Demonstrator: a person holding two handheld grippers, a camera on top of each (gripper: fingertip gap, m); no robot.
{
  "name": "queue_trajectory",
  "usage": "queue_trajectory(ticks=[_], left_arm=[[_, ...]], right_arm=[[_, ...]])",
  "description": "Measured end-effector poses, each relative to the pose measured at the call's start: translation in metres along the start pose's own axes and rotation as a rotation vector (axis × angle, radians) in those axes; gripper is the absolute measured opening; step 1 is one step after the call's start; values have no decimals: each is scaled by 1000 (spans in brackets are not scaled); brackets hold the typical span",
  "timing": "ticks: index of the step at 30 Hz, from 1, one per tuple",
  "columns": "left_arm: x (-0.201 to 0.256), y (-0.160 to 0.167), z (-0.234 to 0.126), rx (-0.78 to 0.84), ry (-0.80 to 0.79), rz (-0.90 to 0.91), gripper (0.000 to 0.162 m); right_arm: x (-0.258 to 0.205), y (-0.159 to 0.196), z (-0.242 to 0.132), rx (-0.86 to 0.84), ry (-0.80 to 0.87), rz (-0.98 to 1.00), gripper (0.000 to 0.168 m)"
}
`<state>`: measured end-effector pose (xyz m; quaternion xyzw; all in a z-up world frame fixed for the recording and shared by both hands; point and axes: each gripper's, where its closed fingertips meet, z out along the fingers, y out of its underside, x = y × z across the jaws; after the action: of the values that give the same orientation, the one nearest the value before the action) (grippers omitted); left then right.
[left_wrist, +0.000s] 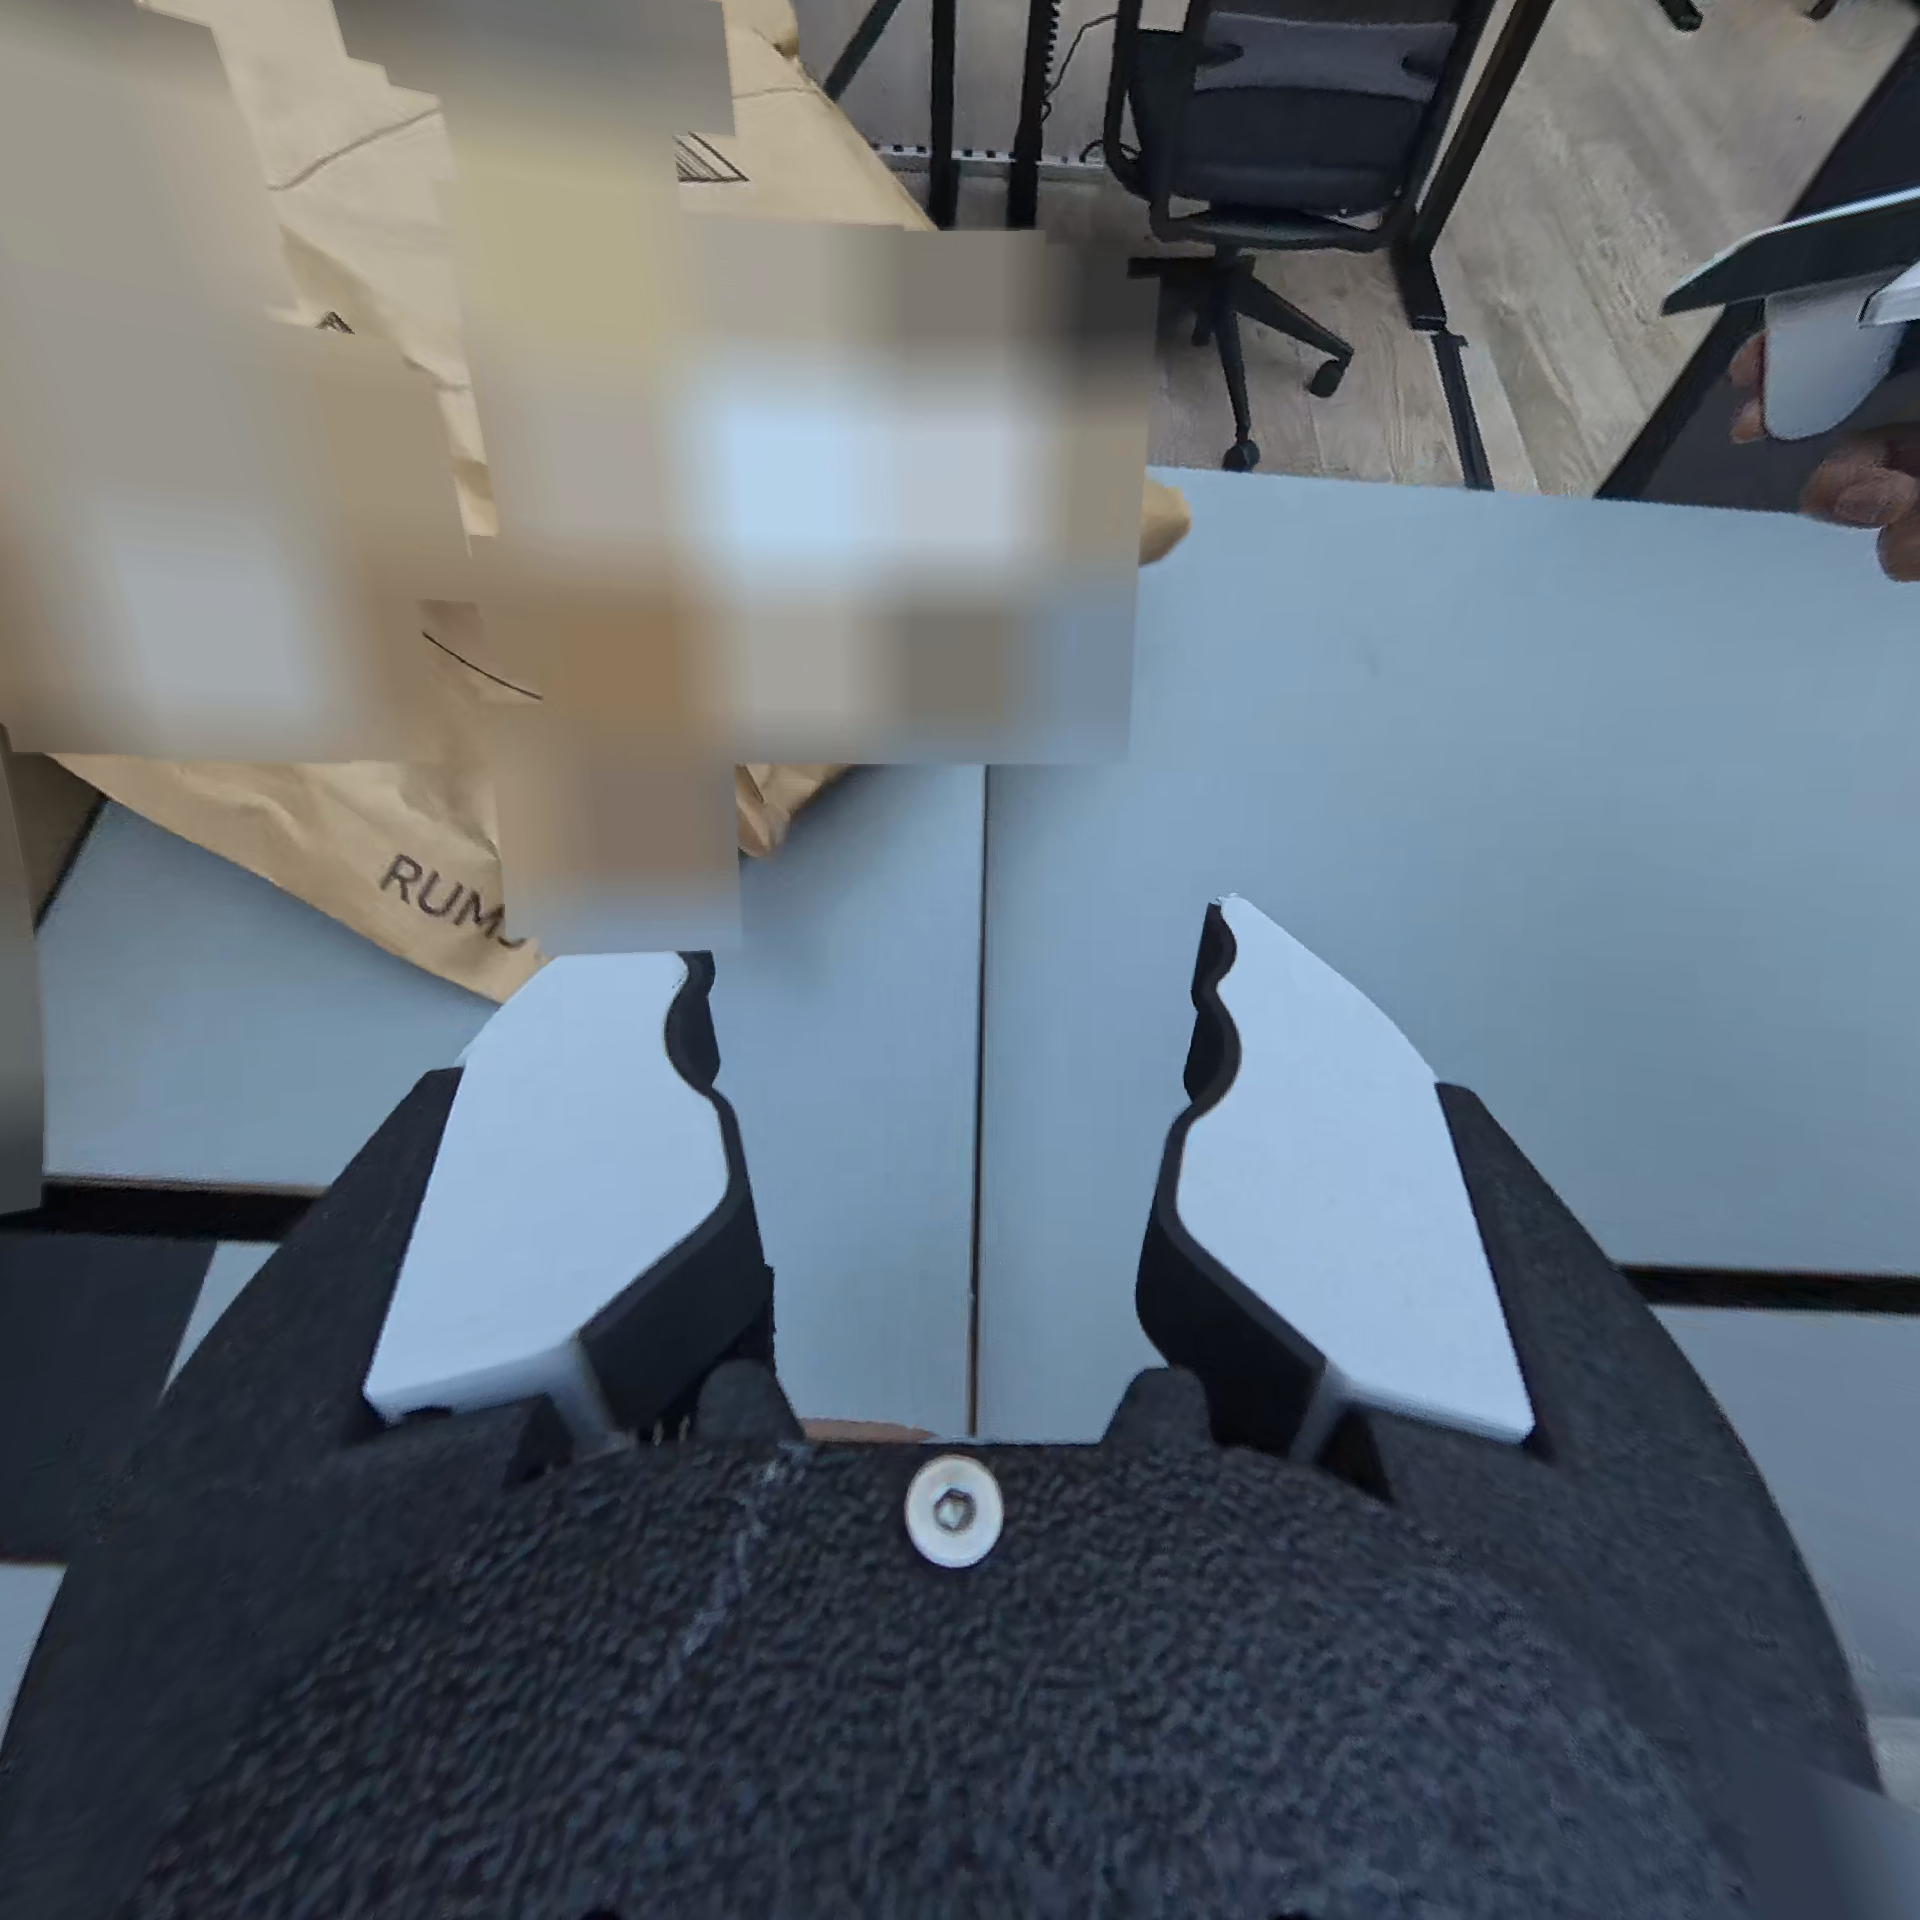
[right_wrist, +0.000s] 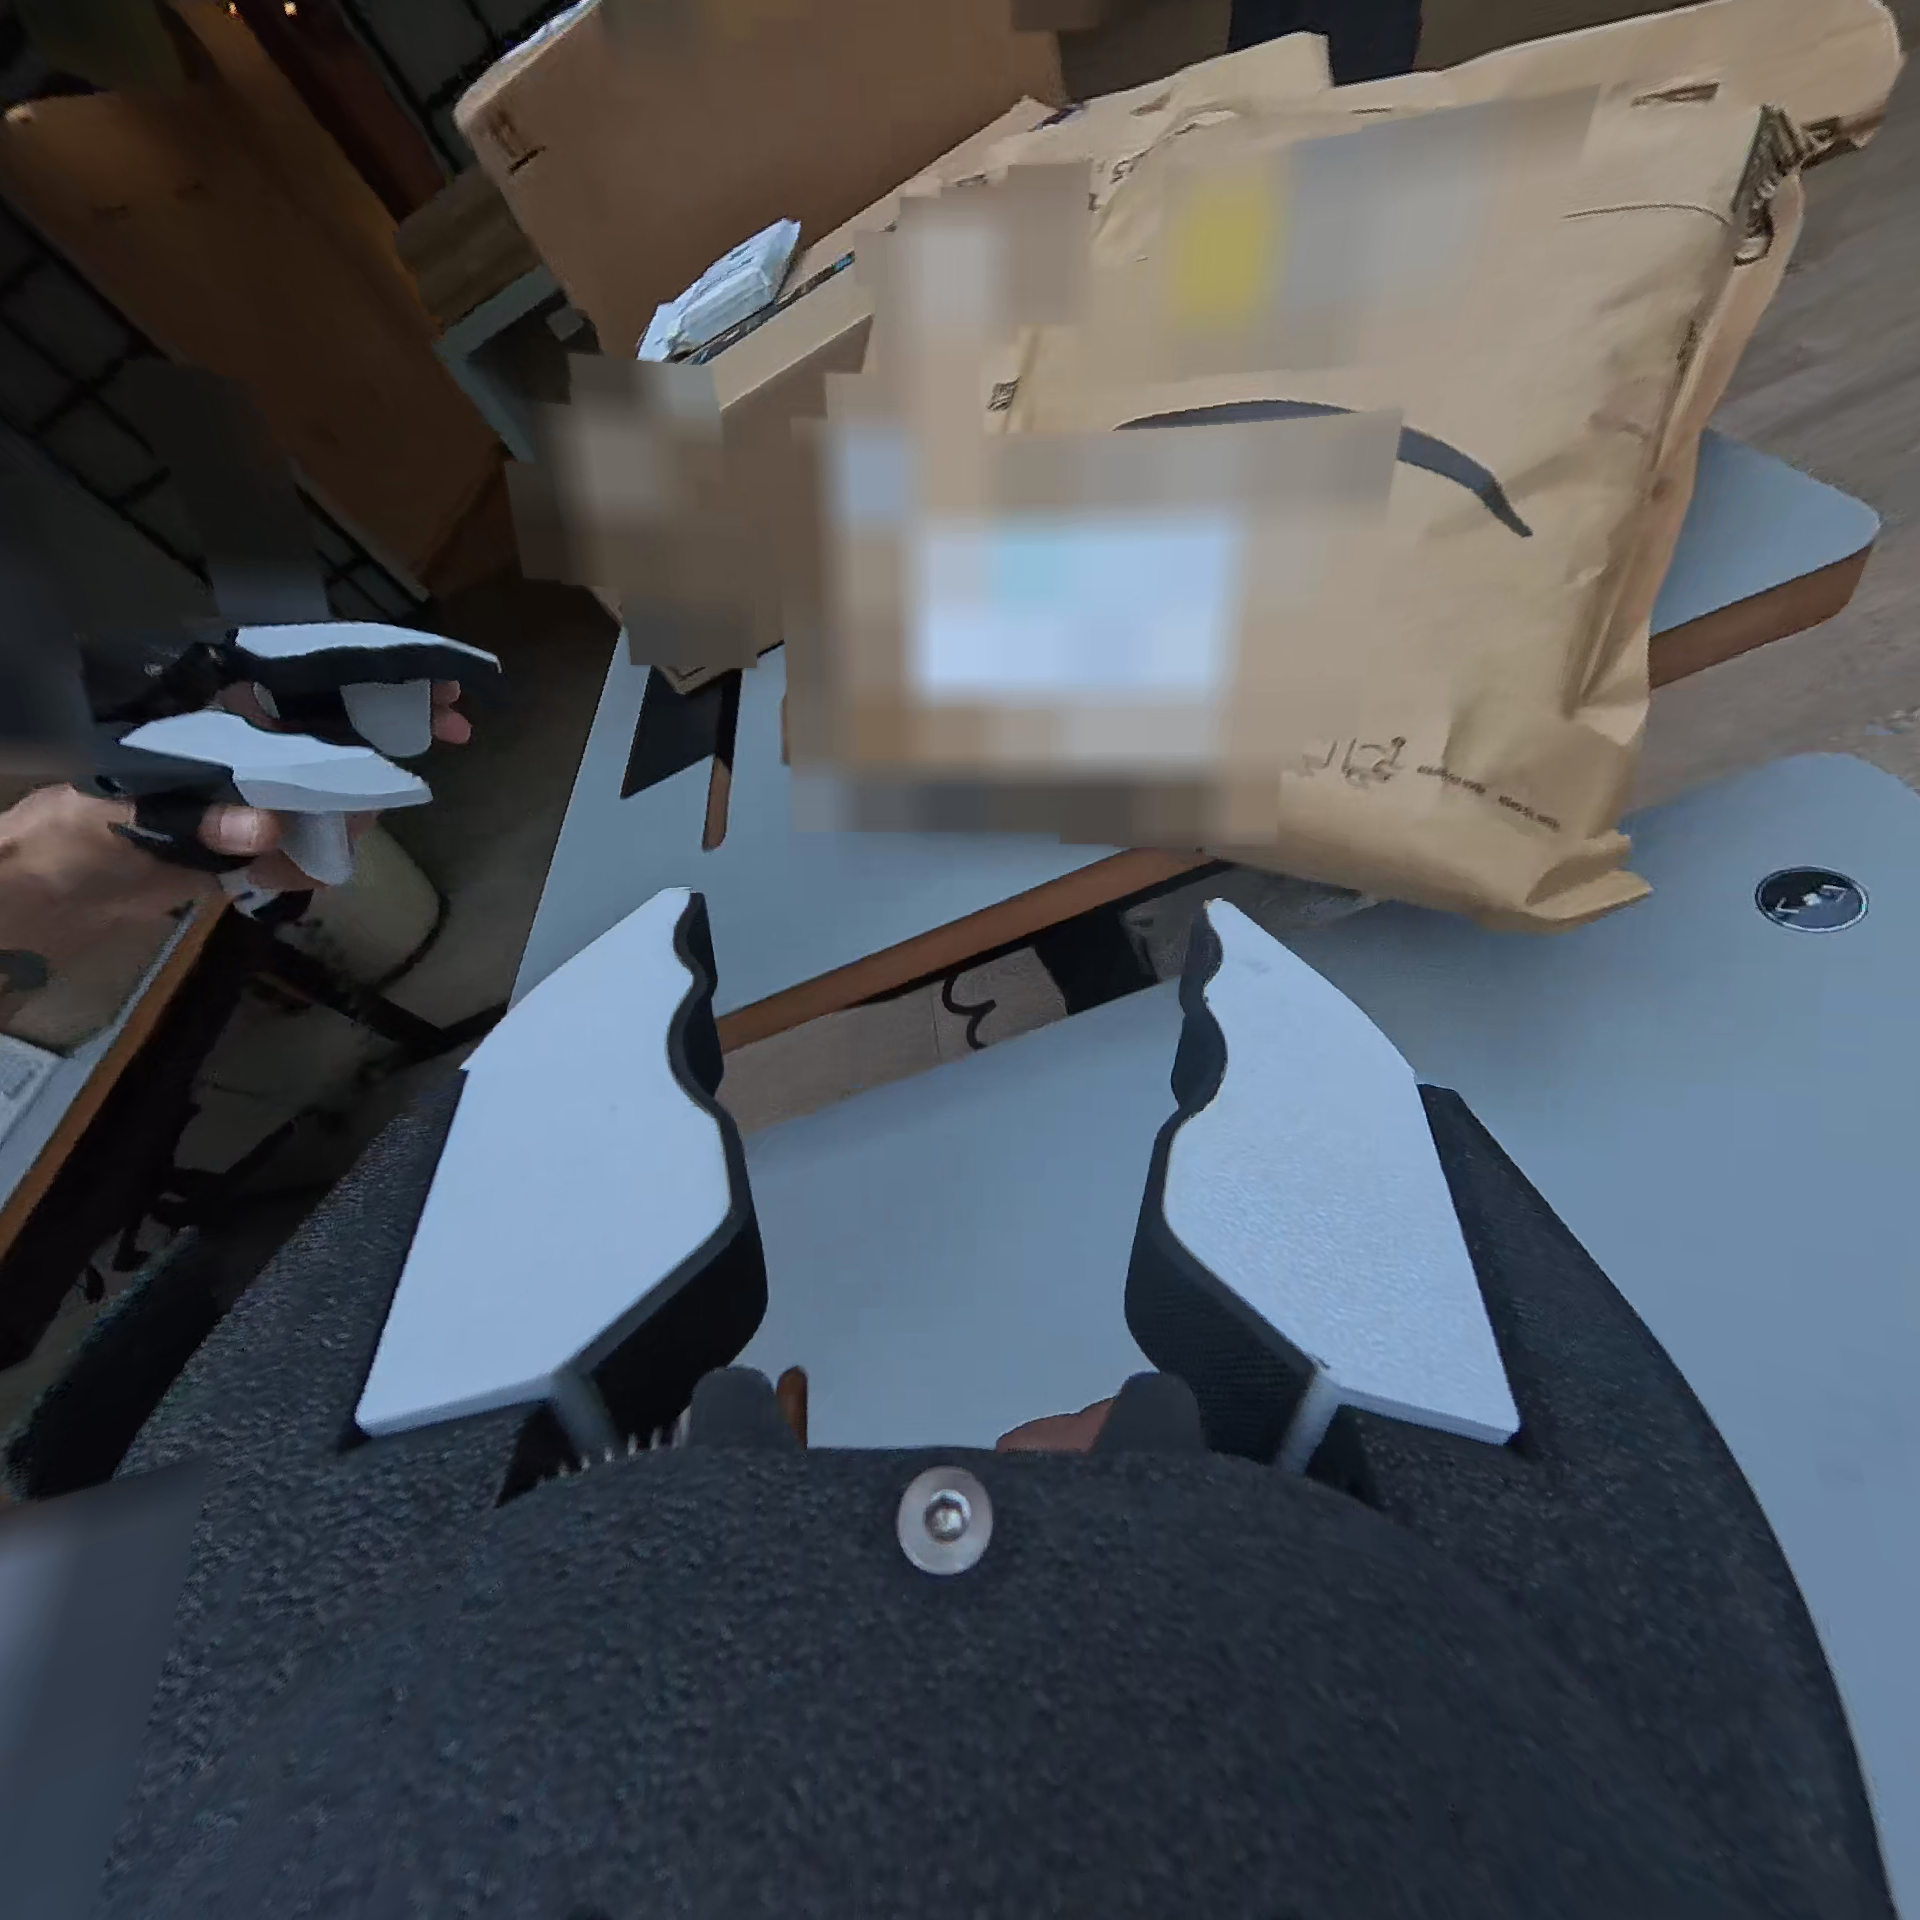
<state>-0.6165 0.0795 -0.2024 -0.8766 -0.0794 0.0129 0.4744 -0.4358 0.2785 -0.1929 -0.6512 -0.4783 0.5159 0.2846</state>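
The left gripper (left_wrist: 961, 940) hangs wide open and empty above the grey table (left_wrist: 1455, 779), with a paper bag (left_wrist: 312, 831) just off its left fingertip and bare tabletop running right to the far edge. The right gripper (right_wrist: 951, 909) is also spread wide, holding nothing, above a gap between table edges; a bag (right_wrist: 1507, 623) lies just ahead, overhanging that gap, with boxes (right_wrist: 675, 125) behind.

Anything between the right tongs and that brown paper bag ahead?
Nothing visible. The right tongs are open and empty over the grey table, and only bare tabletop and the gap between the tables lie before the brown paper bag.
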Motion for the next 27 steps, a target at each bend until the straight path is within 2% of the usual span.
queue_trajectory(ticks=[3, 5, 8, 10, 13, 15, 17, 20, 23, 24, 25, 26, 27], left_arm=[[-49, -25, 60, -47, 23, -132, 95], [-68, -35, 98, -105, 103, -246, 101], [-102, -43, 151, -180, 131, -310, 108], [-123, -46, 179, -220, 141, -314, 108], [-145, -32, 205, -344, 149, -267, 107], [-148, -24, 212, -370, 190, -238, 102], [-147, -27, 211, -351, 228, -279, 95], [-148, -17, 211, -375, 264, -331, 91], [-137, -8, 208, -416, 387, -448, 87], [-134, -7, 205, -424, 425, -460, 82], [-133, -7, 203, -409, 442, -446, 36], [-131, -9, 204, -381, 443, -436, 17], [-132, -4, 204, -395, 416, -377, 7]], right_arm=[[87, -29, 53, 32, -14, 207, 98], [140, -32, 88, 24, -35, 371, 102], [208, -12, 135, -69, -8, 462, 110], [236, 6, 160, -141, -4, 486, 114], [250, 28, 190, -261, -56, 461, 112], [245, 36, 203, -314, -131, 472, 107], [232, 29, 206, -306, -250, 500, 76], [222, 25, 204, -277, -274, 521, 74], [207, 33, 199, -306, -275, 530, 69], [202, 35, 195, -313, -263, 519, 68], [197, 36, 191, -312, -254, 513, 65], [190, 37, 187, -310, -251, 507, 62], [182, 36, 182, -311, -248, 504, 60]])
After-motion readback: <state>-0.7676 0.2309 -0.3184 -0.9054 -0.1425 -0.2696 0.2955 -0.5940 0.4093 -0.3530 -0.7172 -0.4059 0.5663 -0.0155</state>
